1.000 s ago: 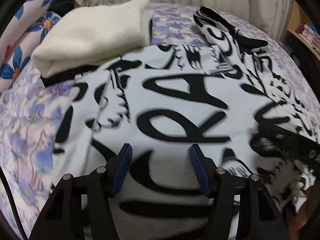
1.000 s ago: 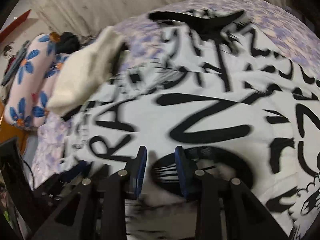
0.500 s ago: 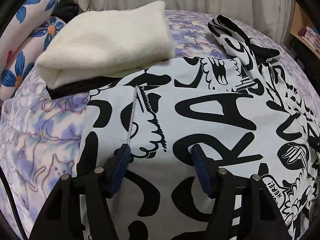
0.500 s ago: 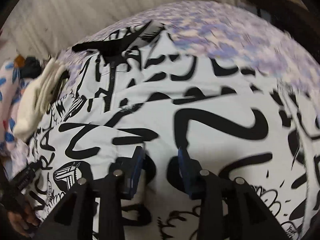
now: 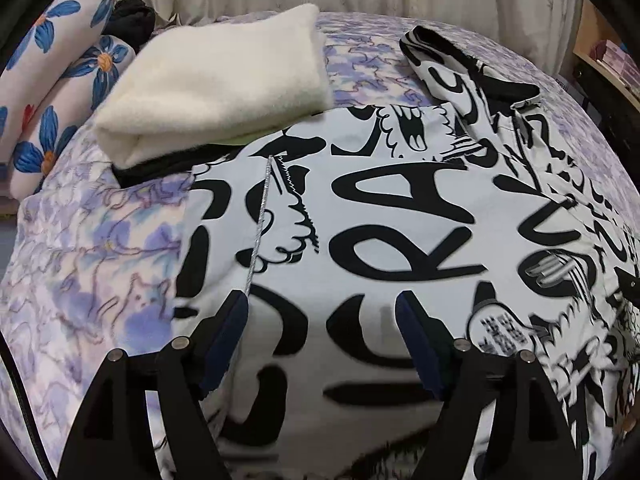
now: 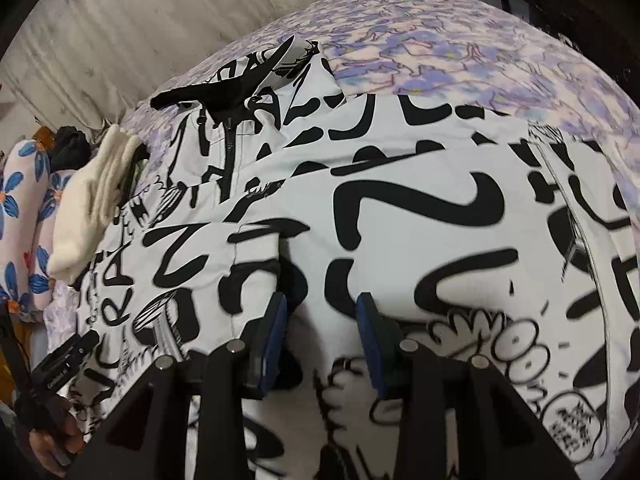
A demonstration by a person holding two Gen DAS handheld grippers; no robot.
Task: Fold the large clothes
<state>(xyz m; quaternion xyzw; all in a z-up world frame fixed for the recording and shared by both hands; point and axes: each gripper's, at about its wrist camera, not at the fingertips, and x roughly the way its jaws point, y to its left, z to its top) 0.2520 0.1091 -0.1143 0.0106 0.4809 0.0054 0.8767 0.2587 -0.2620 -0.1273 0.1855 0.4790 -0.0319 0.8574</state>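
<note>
Under cream blanket [image 5: 216,84]: jacket [image 5: 400,216] edge hidden.

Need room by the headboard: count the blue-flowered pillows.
2, as far as shows. Both blue-flowered white pillows lie side by side at the bed's far left: one farther back, one nearer, beside the folded cream fleece blanket. Others may be hidden.

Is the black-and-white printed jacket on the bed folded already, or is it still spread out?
Mostly spread out. The jacket lies wide and flat over the bed, collar at the far end; one panel overlaps the middle.
</note>
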